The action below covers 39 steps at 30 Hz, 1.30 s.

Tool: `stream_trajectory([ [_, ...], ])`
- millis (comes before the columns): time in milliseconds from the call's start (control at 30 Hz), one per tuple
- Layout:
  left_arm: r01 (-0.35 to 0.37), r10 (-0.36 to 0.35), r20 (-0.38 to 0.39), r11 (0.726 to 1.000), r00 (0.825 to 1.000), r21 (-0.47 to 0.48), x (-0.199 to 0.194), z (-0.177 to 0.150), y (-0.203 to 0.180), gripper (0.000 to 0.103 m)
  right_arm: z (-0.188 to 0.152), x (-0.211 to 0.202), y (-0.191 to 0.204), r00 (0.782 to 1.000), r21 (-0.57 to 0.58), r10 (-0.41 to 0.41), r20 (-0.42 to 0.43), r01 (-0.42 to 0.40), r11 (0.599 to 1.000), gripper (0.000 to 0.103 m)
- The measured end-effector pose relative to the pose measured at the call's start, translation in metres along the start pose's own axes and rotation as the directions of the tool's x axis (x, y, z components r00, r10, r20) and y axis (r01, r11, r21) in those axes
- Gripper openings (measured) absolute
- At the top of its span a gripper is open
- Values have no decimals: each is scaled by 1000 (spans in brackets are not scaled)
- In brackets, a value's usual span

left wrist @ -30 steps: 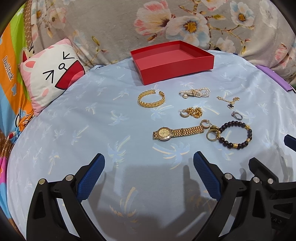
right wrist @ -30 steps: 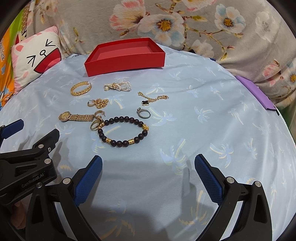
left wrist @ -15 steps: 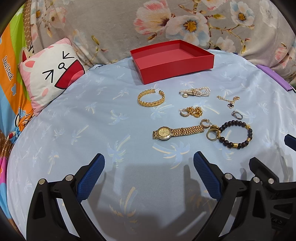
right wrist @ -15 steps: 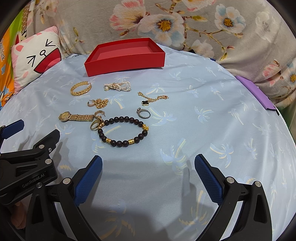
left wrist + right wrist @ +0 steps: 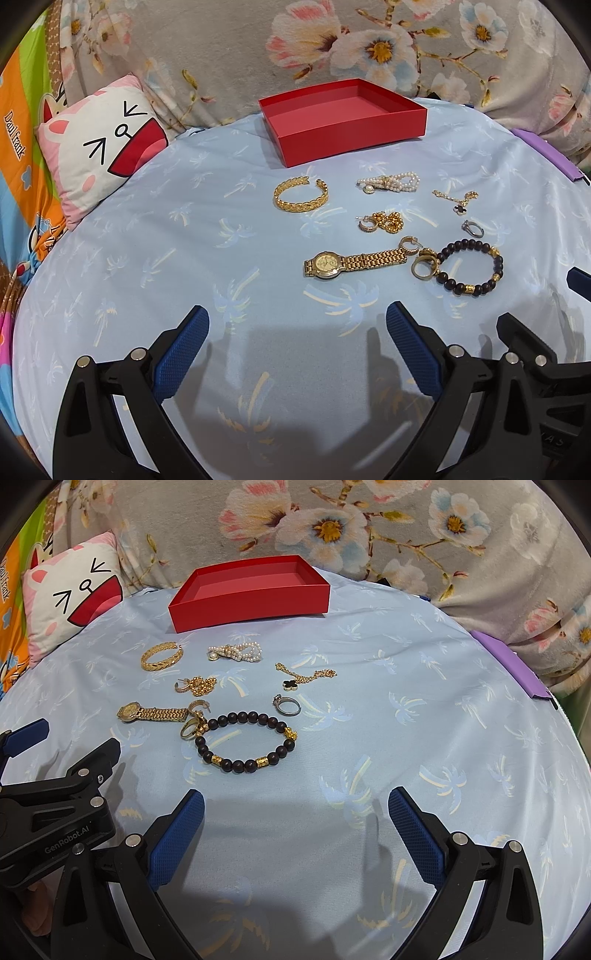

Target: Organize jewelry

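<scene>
Change since a moment ago: nothing has shifted that I can see; both grippers hover where they were and every piece lies as before.
Bedsheet [image 5: 147, 258]: one, pale blue with palm trees, everything rests on it.
Cushion [image 5: 99, 147]: one, cartoon face, at the far left edge.
Red box [image 5: 343, 118]: one, open-topped, nothing in it, just beyond the jewelry.
Left gripper [image 5: 297, 332]: released, jaws spread wide, holding nothing, short of the watch.
Right gripper [image 5: 295, 812]: also spread wide and holding nothing, near the beaded bracelet.
Bracelets: two, a dark beaded bracelet [image 5: 245, 742] and a gold cuff bangle [image 5: 301, 194], well apart.
Gold watch [image 5: 354, 262]: one, its strap end by a hoop earring.
Pearl piece [image 5: 236, 651]: one, near the box.
Clover chain [image 5: 304, 677]: one.
Gold chain with hoop earring [image 5: 382, 221]: one small heap.
Rings: a silver ring [image 5: 288, 705] alone, and a gold ring [image 5: 190, 729] touching the beads.
</scene>
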<state>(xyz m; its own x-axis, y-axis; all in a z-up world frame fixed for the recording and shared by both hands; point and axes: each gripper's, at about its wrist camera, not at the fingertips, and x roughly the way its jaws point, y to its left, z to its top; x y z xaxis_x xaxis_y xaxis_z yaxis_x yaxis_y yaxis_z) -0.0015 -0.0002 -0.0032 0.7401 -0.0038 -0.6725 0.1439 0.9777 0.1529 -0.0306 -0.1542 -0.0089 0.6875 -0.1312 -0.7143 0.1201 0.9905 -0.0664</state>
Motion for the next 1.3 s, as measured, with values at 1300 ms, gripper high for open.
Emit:
stream_trajectory([
  [1300, 177, -177, -119, 984, 977, -6, 121, 95, 28, 84, 12, 18, -24, 999, 91, 44, -30, -41, 995, 98],
])
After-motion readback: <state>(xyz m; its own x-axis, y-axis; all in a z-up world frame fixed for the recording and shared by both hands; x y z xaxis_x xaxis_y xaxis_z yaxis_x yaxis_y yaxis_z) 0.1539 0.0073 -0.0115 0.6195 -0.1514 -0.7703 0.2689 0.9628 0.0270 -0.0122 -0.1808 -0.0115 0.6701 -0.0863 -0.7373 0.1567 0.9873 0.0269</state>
